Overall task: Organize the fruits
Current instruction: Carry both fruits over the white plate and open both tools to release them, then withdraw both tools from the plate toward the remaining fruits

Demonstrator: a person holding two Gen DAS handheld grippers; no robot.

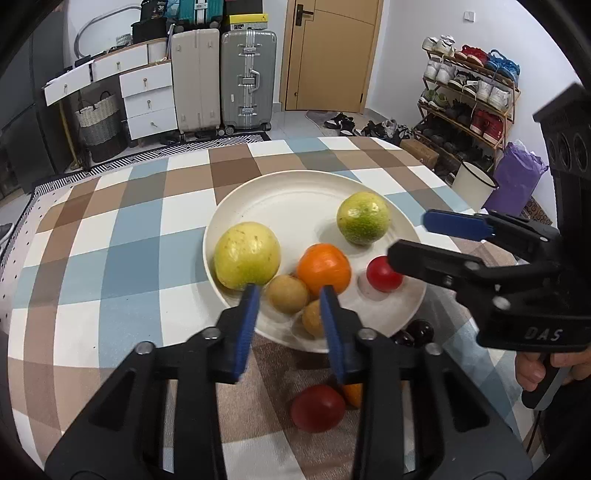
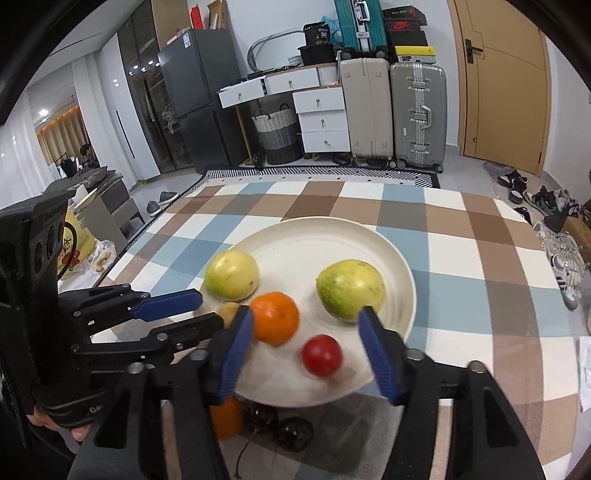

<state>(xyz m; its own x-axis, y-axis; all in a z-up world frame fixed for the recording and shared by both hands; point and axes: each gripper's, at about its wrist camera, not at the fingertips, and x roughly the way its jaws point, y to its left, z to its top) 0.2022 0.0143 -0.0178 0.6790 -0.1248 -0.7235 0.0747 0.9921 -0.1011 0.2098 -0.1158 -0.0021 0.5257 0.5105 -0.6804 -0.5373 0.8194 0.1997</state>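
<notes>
With both jaws released and empty, I'd drop my left gripper (image 1: 288,306) back to the red tomato (image 1: 317,408) on the desk (image 1: 110,258), squeezing gently before lifting it onto the plate (image 1: 295,192)

The letters "DAS" stand embossed on the black body of the right gripper (image 1: 408,236), at three o'clock in the left wrist view. A black box (image 2: 318,32) on the white dresser, at twelve o'clock in the right wrist view, shows the number "30"
</notes>
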